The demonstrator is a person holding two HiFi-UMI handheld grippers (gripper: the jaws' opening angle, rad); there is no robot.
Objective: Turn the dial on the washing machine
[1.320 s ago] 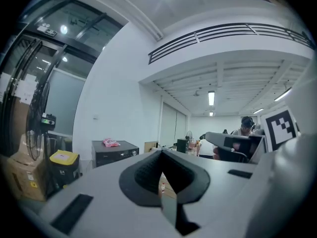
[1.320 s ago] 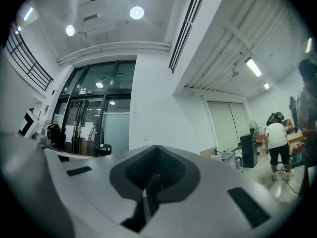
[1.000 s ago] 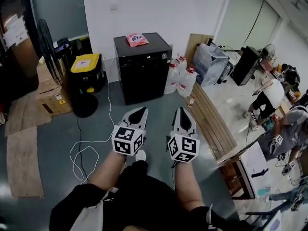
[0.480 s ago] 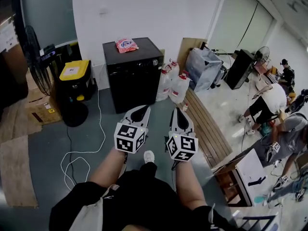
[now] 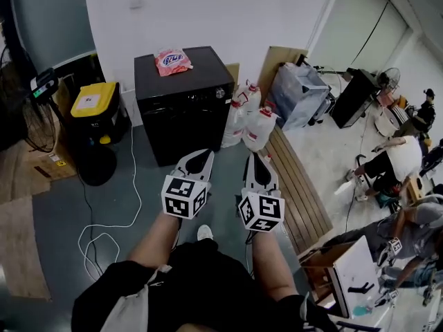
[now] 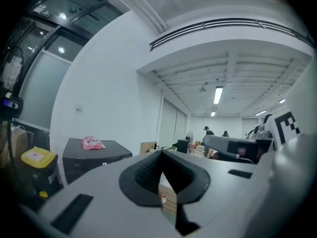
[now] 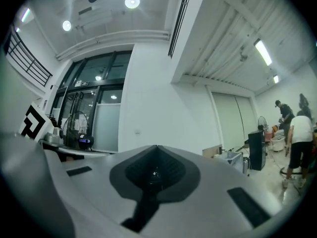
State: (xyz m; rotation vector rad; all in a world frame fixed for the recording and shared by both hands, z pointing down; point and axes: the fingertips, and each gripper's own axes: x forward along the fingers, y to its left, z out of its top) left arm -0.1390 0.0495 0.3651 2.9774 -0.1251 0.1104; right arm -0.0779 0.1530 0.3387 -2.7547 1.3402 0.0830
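left gripper (image 5: pixel 201 159): fingers closed together, empty
right gripper (image 5: pixel 259 160): fingers closed together, empty
washing machine (image 5: pixel 181 109): black, well ahead of both
dial (image 5: pixel 220 93): upper right front corner

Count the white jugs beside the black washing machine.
3, on the floor right of the washing machine: nearest jug against its side, rear jug by the wall, right jug beside the wooden planks. Others may hide behind them.

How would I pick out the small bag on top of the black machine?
Find the white wall; a black washer stands against it. On its top, toward the back, lies the bag. It is pink and crinkled, unlike the white red-capped jugs on the floor beside it.
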